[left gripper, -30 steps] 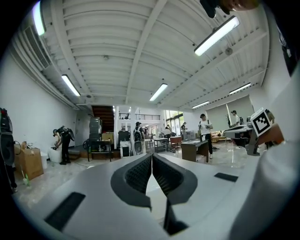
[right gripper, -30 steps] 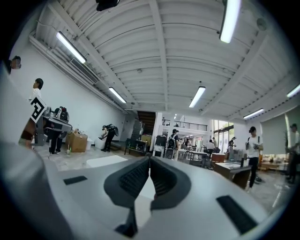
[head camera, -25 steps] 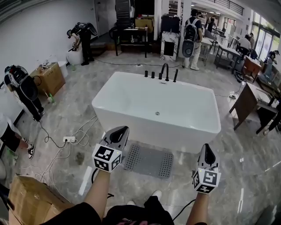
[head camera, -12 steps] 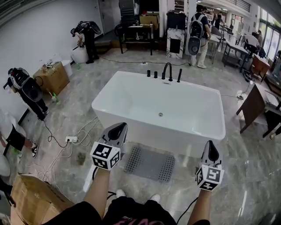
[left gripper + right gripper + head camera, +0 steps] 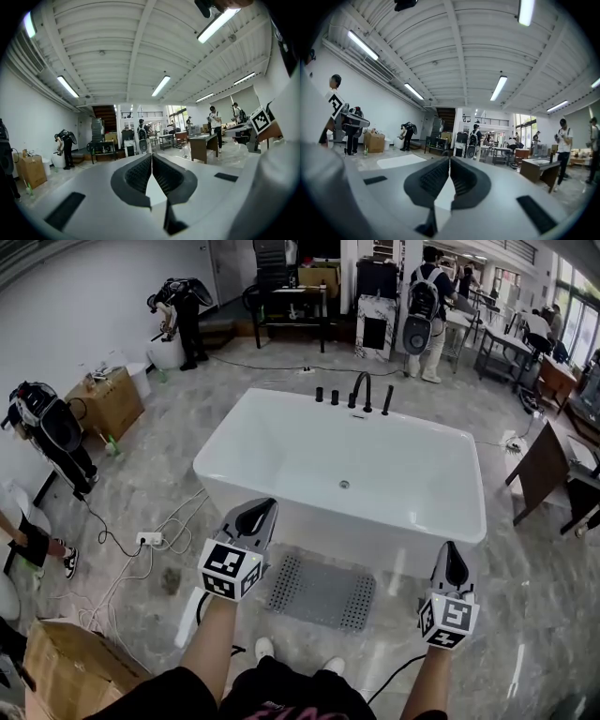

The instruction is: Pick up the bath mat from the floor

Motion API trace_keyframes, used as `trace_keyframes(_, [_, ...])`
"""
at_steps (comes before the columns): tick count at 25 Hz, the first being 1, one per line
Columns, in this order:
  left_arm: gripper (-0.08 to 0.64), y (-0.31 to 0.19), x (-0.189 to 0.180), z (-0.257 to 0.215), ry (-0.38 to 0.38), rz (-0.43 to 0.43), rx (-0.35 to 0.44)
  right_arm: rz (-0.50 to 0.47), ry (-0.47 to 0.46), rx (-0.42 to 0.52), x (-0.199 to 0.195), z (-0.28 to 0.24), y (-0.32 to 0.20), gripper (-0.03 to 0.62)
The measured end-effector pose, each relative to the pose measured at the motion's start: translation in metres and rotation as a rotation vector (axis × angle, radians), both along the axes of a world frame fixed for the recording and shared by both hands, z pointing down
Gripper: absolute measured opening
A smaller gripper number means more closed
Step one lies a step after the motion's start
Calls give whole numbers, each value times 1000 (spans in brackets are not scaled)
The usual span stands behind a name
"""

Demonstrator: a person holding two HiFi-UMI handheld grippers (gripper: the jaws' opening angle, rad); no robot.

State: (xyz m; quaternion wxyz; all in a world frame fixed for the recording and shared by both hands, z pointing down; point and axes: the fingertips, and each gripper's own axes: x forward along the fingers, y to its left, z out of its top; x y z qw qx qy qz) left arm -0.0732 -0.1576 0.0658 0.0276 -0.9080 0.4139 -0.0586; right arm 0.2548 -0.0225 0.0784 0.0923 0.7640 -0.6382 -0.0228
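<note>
The left gripper point(image 5: 256, 515) has its jaws pressed together with nothing between them, as its own view shows point(image 5: 152, 156), and the right gripper point(image 5: 451, 555) is likewise closed and empty point(image 5: 449, 160). Both are held out level in front of the person, pointing toward 12 o'clock, each with its marker cube nearest the forearm. In the head view the mat point(image 5: 322, 591), grey with perforated end bands, lies flat on the marble floor point(image 5: 525, 615), between the two grippers and lower than both. The left gripper hangs at about 10 o'clock from it and the right at about 3 o'clock, and neither touches it. At 12 o'clock from the mat, just beside its far edge, stands the white tub point(image 5: 319, 526), with a black faucet point(image 5: 360, 388) on its far rim. The person's shoes point(image 5: 265, 649) are at 6 o'clock from the mat, near its near edge. At 9 o'clock from the mat a power strip point(image 5: 148, 539) lies among loose white cables point(image 5: 178, 517), and at 8 o'clock, in the bottom corner, is a cardboard box point(image 5: 70, 662). Other people stand well apart, along the wall at 9 to 11 o'clock and among the tables at 1 o'clock.
</note>
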Motion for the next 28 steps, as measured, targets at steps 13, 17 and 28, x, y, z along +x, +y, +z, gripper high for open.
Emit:
trace_keyframes(13, [11, -25, -6, 21, -26, 22, -28, -3, 18, -50, -9, 15, -23, 23])
trace_keyframes(17, [11, -34, -7, 50, -36, 28, -56, 2, 28, -89, -9, 39, -26, 23])
trace_keyframes(28, [11, -67, -6, 170, -30, 12, -112, 16, 24, -184, 0, 169, -45, 23])
